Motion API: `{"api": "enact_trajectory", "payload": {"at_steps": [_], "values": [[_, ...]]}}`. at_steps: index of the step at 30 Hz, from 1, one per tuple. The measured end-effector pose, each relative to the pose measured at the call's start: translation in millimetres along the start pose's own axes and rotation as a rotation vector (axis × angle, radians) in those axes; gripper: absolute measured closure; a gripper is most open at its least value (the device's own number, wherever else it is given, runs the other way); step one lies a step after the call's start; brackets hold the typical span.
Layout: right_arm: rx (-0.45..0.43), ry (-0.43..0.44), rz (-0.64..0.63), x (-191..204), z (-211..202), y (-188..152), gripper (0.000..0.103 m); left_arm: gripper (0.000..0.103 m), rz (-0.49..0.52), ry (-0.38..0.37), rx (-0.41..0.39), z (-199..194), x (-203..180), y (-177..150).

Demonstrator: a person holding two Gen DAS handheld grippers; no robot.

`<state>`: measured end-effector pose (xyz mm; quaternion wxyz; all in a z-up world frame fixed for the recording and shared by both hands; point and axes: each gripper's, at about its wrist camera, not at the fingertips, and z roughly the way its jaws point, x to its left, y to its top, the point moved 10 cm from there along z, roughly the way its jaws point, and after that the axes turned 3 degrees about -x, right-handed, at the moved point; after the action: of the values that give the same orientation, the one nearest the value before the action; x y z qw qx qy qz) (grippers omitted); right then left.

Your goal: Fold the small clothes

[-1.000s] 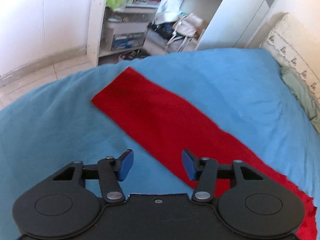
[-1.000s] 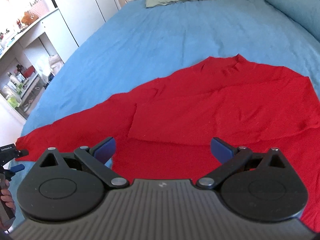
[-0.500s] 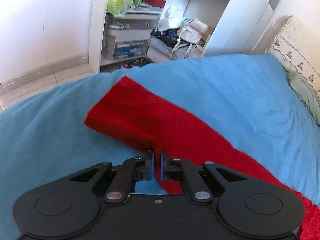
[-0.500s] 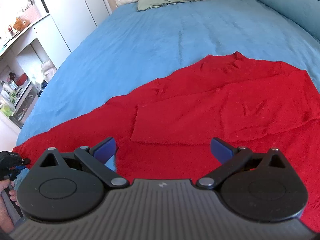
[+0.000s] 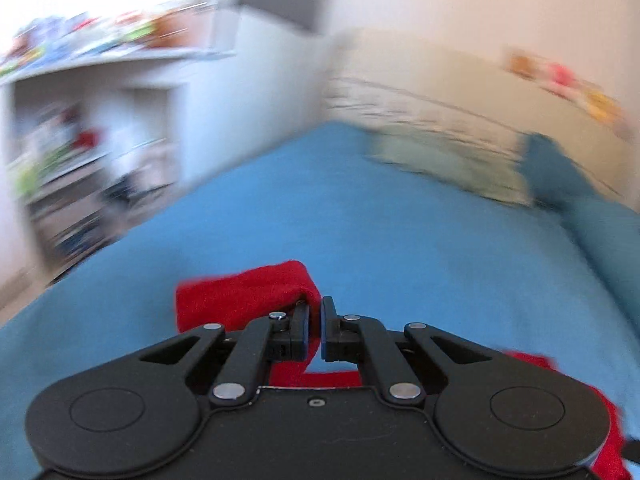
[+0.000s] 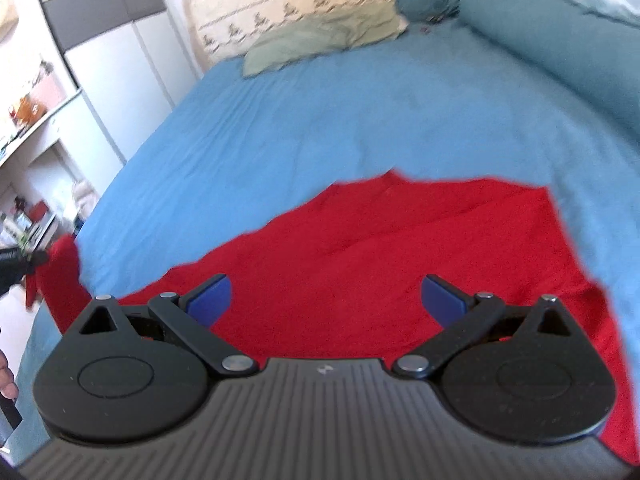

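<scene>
A red long-sleeved top (image 6: 400,252) lies spread on the blue bed sheet (image 6: 320,120). My left gripper (image 5: 315,320) is shut on the end of its red sleeve (image 5: 240,300) and holds it lifted off the sheet; the sleeve end folds over to the left of the jaws. In the right wrist view the lifted sleeve (image 6: 60,276) hangs from the left gripper (image 6: 20,268) at the far left. My right gripper (image 6: 325,298) is open and empty, just above the top's near body.
Pillows (image 6: 320,36) and a rolled teal duvet (image 6: 560,40) lie at the head and right of the bed. White shelves and cupboards (image 5: 80,140) stand left of the bed. The left wrist view is blurred by motion.
My left gripper has lifted the sleeve end off the sheet and swung toward the head of the bed. The right gripper has tilted up slightly and stays open.
</scene>
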<state>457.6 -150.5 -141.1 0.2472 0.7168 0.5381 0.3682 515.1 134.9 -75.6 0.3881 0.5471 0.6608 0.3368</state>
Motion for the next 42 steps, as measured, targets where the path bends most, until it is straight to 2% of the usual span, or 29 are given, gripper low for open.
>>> {"api": "enact_trajectory", "payload": {"at_steps": [3, 5, 7, 10, 12, 14, 16, 17, 18, 19, 20, 21, 24, 28, 33, 38, 42], "values": [[-0.031, -0.031, 0.009, -39.2, -11.7, 17.7, 0.0, 0.098, 0.128, -0.15, 0.017, 1.7, -101.9, -14.9], [-0.046, -0.054, 0.011, -64.3, -16.9, 24.6, 0.0, 0.098, 0.17, -0.234, 0.064, 8.1, -157.4, -41.3], [-0.049, -0.079, -0.004, -88.5, -19.1, 25.3, 0.0, 0.098, 0.212, -0.286, 0.122, 18.7, -202.5, -79.4], [-0.03, -0.112, -0.032, -121.6, -17.0, 15.9, 0.0, 0.098, 0.272, -0.312, 0.228, 40.0, -243.8, -143.3], [0.0, -0.12, -0.028, -139.3, -12.4, 5.8, 0.0, 0.098, 0.277, -0.321, 0.291, 51.1, -255.9, -174.7], [0.029, -0.126, -0.015, -155.8, -7.7, -4.4, 0.0, 0.097, 0.302, -0.31, 0.322, 53.9, -259.8, -196.6], [0.053, -0.127, -0.003, -169.0, -3.7, -12.4, 0.0, 0.094, 0.315, -0.305, 0.331, 51.4, -257.9, -203.1], [0.061, -0.126, 0.0, -172.7, -2.5, -14.9, 0.0, 0.086, 0.311, -0.307, 0.328, 48.6, -253.2, -202.2], [0.067, -0.122, 0.002, -175.4, -1.4, -16.8, 0.0, 0.065, 0.307, -0.308, 0.326, 46.3, -250.0, -198.9], [0.07, -0.118, -0.001, -175.5, 0.0, -17.0, 0.0, 0.052, 0.305, -0.306, 0.322, 43.7, -247.1, -196.3], [0.073, -0.103, -0.018, -171.4, 1.4, -15.6, 0.0, 0.034, 0.305, -0.295, 0.311, 40.5, -241.5, -194.1], [0.073, -0.103, -0.018, -171.4, 1.4, -15.6, 0.0, 0.03, 0.308, -0.278, 0.295, 35.5, -233.5, -188.0], [0.075, -0.066, -0.068, -150.6, 5.7, -9.3, 0.0, 0.03, 0.316, -0.214, 0.273, 17.0, -198.8, -173.9], [0.1, -0.029, -0.214, -103.6, 28.4, -4.1, 0.0, 0.029, 0.29, -0.107, 0.28, 14.7, -144.7, -160.6], [0.154, 0.021, -0.363, -44.2, 84.5, -27.5, 0.0, 0.029, 0.244, -0.02, 0.304, 25.2, -89.7, -159.2], [0.156, -0.067, -0.521, -15.5, 129.5, -53.3, 0.0, 0.029, 0.245, 0.002, 0.324, 29.1, -63.8, -164.2], [0.141, -0.136, -0.45, -26.8, 144.4, -50.1, 0.007, 0.029, 0.232, 0.001, 0.328, 28.6, -54.6, -163.1]]}}
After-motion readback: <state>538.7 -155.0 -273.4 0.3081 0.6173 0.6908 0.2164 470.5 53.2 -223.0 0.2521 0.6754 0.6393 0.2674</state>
